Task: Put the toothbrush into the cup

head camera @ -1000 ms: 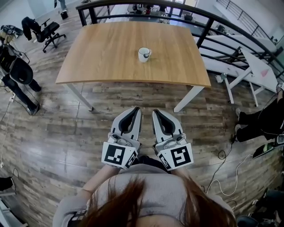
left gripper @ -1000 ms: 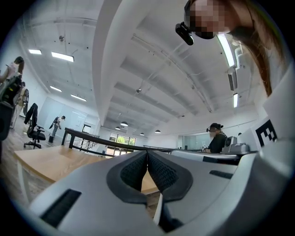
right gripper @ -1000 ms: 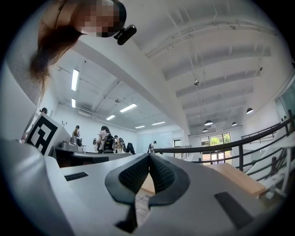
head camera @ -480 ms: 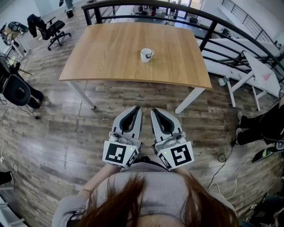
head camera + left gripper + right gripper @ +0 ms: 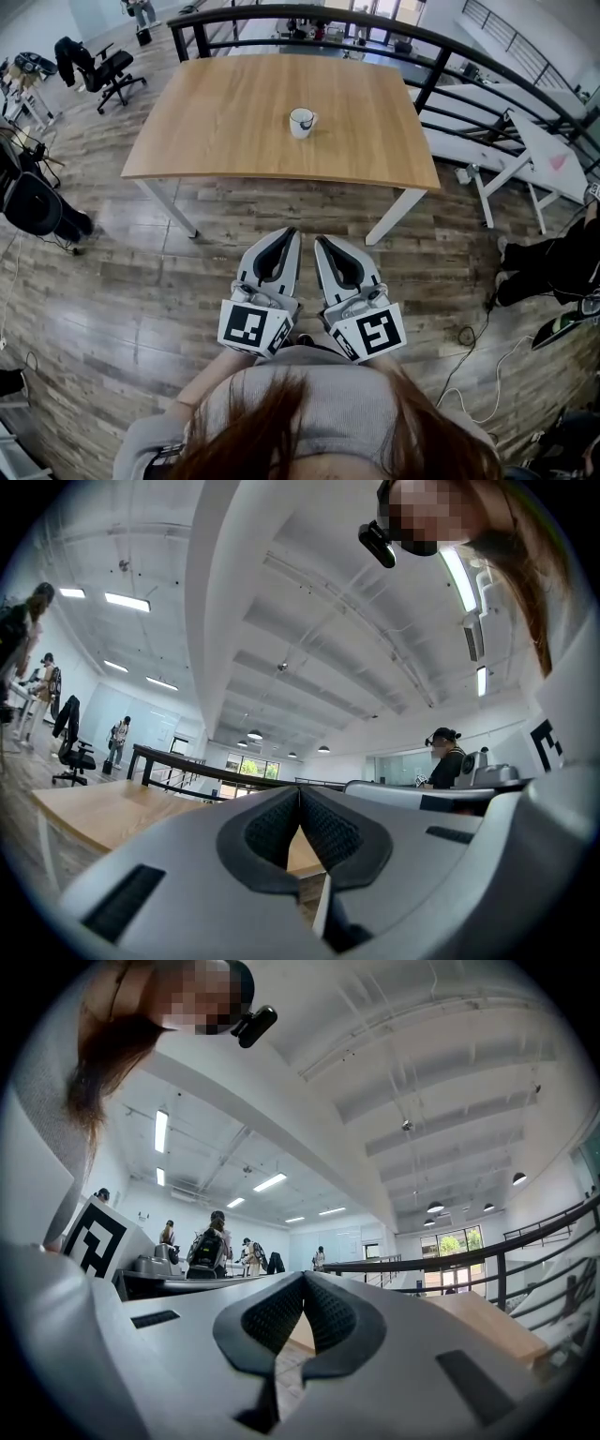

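Note:
A white cup (image 5: 301, 122) stands alone near the middle of the wooden table (image 5: 234, 141). No toothbrush shows in any view. My left gripper (image 5: 289, 230) and right gripper (image 5: 318, 239) are held side by side close to my body, well short of the table's near edge, tips pointing towards it. Both are shut with nothing between the pads. In the left gripper view the left gripper's (image 5: 299, 788) tips meet; in the right gripper view the right gripper's (image 5: 304, 1275) tips meet too.
A black railing (image 5: 441, 56) runs behind and to the right of the table. An office chair (image 5: 98, 67) stands at the far left. Another white table (image 5: 534, 141) is on the right, with cables (image 5: 487, 366) on the wood floor. People stand in the distance.
The view has shifted slightly, so the table and cup sit a little lower and to the left. Both grippers stay shut in the same spot.

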Demonstrator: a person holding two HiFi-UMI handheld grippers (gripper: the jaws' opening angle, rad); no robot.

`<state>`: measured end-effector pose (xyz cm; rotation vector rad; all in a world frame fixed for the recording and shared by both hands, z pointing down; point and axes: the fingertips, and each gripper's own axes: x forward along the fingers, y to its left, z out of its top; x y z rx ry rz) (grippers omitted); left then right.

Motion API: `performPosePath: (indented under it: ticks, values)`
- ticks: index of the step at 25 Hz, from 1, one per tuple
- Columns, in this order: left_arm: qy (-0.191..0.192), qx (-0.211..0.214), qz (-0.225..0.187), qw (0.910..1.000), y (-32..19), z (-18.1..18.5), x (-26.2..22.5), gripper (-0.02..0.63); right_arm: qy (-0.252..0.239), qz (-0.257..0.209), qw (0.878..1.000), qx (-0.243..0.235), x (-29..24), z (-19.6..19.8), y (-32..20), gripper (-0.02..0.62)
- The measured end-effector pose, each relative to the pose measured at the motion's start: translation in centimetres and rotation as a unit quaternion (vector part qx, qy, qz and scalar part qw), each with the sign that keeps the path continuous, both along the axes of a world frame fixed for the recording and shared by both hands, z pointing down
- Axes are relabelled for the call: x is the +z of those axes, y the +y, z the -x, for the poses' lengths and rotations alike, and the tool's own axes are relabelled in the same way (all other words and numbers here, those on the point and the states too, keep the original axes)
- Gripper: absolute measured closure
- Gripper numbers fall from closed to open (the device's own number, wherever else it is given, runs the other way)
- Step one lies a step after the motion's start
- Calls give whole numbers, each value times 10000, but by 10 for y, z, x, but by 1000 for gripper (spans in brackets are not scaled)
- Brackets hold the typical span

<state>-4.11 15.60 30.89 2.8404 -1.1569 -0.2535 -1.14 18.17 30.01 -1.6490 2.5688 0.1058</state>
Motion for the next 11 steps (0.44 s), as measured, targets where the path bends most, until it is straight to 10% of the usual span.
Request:
performPosePath:
  ticks: [11]
  values:
    - [-16, 21, -4, 10000, 3, 1, 2, 598, 45, -2, 10000, -71, 1, 6, 3, 581]
